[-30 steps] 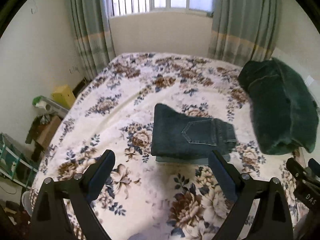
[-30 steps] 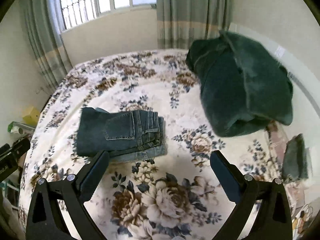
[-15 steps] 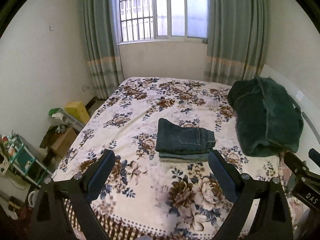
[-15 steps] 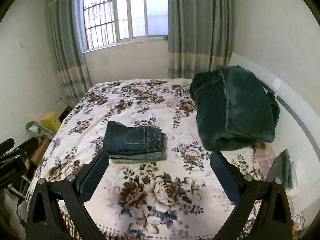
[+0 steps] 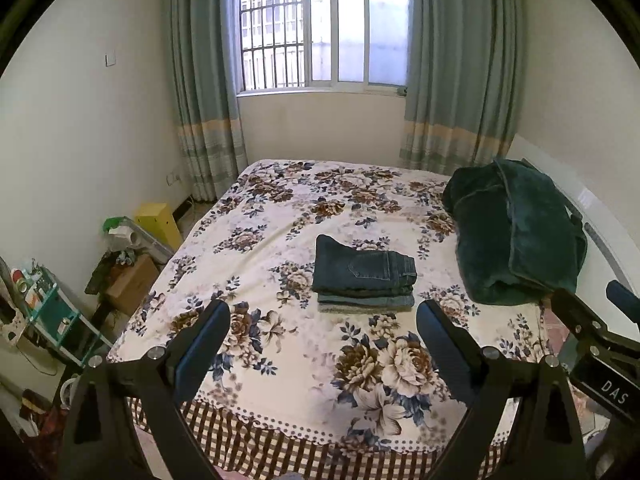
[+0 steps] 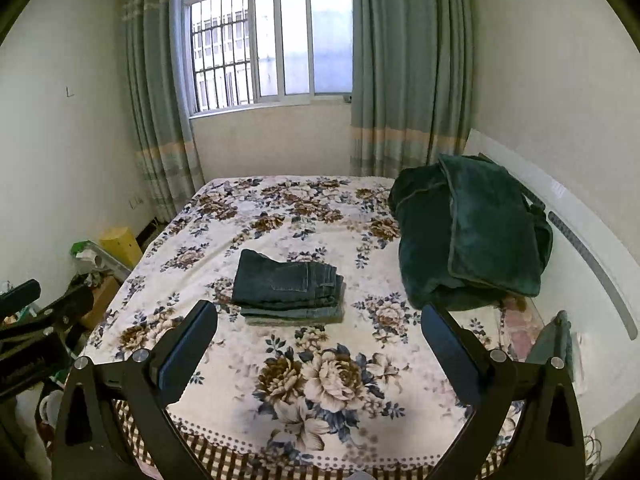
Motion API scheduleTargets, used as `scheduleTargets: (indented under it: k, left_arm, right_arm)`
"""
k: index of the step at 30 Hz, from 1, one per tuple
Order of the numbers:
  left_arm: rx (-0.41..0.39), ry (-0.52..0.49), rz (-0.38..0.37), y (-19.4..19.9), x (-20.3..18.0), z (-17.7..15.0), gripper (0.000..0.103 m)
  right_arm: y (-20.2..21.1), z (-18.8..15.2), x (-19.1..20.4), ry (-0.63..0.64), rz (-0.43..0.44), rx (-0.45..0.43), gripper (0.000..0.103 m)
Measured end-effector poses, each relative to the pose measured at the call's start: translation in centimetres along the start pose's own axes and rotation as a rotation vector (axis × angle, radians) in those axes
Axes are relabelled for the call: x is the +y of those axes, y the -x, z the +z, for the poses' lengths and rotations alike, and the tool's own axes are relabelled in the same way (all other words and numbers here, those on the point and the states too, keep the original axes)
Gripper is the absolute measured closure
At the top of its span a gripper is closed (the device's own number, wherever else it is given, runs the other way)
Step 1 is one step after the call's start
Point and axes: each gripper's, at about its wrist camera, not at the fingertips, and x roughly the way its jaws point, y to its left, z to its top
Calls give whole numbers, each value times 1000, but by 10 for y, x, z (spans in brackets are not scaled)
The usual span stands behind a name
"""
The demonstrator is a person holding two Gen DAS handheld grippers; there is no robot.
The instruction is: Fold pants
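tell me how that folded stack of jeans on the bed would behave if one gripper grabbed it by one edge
The folded jeans show several loose layers at the near edge, so a one-edge grab would probably lift only the top fold and let the rest sag open. Denim looks thick, so likely fairly heavy. Pushed across the soft floral bedspread, it may bunch rather than slide.

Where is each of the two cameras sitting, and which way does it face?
Left wrist: on the left gripper, off the bed's foot, facing the window; the right gripper shows at its right edge.
Right wrist: on the right gripper, facing likewise; the left gripper shows at its left edge.
Shared: folded jeans, green blanket, floral bedspread.
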Motion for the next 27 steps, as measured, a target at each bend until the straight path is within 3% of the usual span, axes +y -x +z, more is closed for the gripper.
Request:
scheduleTargets:
  k: [2, 27]
  left_arm:
    - [-4, 4, -9, 4, 2, -1, 0]
    - [-46, -5, 18, 28, 6, -9, 0]
  right_arm:
    - [8, 1, 3, 5, -3, -11, 0]
    - [26, 2, 8, 2, 2, -27, 0]
